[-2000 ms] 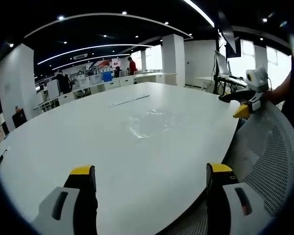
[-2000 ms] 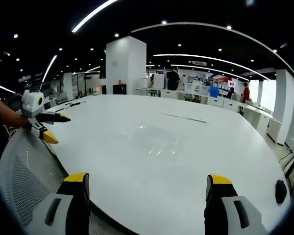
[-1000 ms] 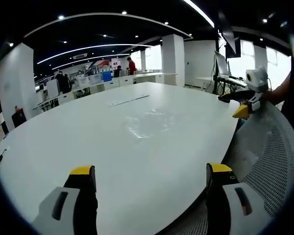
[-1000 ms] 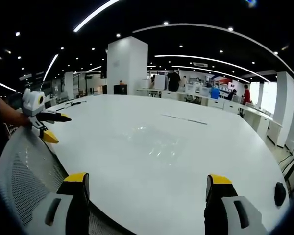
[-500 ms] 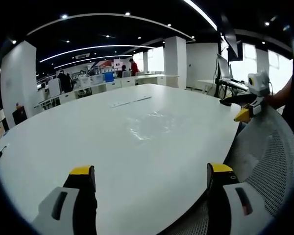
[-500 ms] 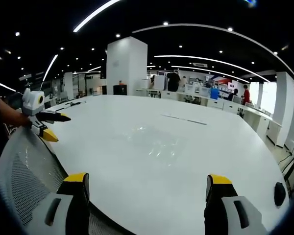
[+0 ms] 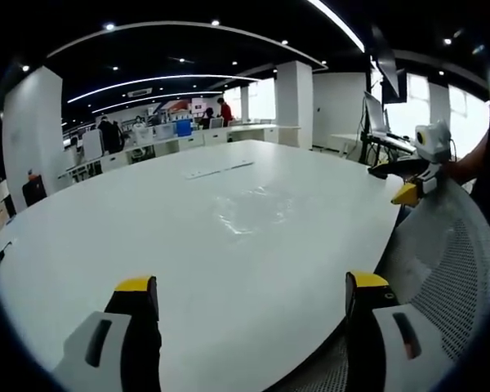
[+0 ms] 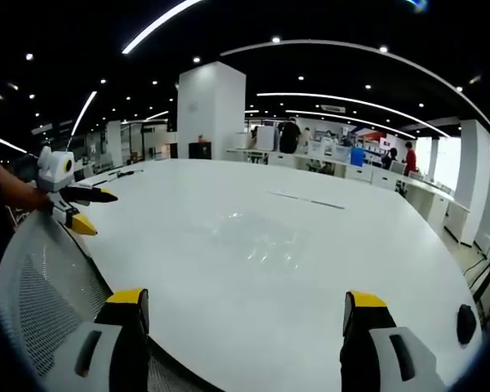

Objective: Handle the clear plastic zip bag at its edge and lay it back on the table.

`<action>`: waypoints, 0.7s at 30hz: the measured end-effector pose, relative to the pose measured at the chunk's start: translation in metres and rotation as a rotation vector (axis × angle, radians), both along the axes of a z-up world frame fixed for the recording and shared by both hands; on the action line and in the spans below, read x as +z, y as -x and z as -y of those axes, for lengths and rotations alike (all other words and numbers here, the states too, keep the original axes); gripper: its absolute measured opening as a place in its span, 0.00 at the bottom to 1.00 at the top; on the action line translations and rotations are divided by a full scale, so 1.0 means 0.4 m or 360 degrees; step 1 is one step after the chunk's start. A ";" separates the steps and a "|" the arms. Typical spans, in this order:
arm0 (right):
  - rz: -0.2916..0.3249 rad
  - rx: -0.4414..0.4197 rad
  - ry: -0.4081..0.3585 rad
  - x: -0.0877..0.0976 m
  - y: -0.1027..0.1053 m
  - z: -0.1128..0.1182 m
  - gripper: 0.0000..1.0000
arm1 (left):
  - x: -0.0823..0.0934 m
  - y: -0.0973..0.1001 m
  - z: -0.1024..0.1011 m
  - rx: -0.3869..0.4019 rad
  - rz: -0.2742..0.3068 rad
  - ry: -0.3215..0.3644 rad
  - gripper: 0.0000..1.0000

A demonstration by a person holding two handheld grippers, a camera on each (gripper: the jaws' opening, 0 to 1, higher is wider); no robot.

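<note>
Left gripper view: crinkled, glinting clear zip bag (image 7: 253, 208) lies flat on the table (image 7: 106, 245); both grippers' jaws gape.

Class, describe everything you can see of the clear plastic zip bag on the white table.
The clear plastic zip bag is thin, see-through film, wrinkled so that it catches glints of the ceiling lights. It lies flat on the white table, out in the open toward the middle, with nothing on it. Neither gripper touches it: the left gripper and right gripper are both open, back at the table's near edge. Its zip strip is too faint to make out.
</note>
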State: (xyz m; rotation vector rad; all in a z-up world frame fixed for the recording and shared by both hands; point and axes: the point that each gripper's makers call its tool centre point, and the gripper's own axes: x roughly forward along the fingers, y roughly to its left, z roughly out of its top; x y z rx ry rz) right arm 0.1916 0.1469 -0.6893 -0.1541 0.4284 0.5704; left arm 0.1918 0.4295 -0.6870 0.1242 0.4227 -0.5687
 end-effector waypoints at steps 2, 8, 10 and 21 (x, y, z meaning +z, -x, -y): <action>0.0000 0.0002 0.0000 0.001 0.001 -0.001 1.00 | 0.001 0.001 0.001 -0.0003 -0.0005 -0.0002 0.95; 0.0002 -0.0001 -0.0007 -0.001 -0.001 0.002 1.00 | -0.003 -0.005 -0.006 -0.0016 -0.0007 -0.0033 0.95; 0.0002 0.0005 -0.0007 -0.001 -0.001 0.001 1.00 | 0.001 -0.013 -0.008 -0.0015 -0.0002 -0.0036 0.95; -0.0004 -0.0002 -0.0008 0.000 0.000 0.000 1.00 | 0.019 -0.049 -0.004 -0.0049 0.0003 -0.0074 0.94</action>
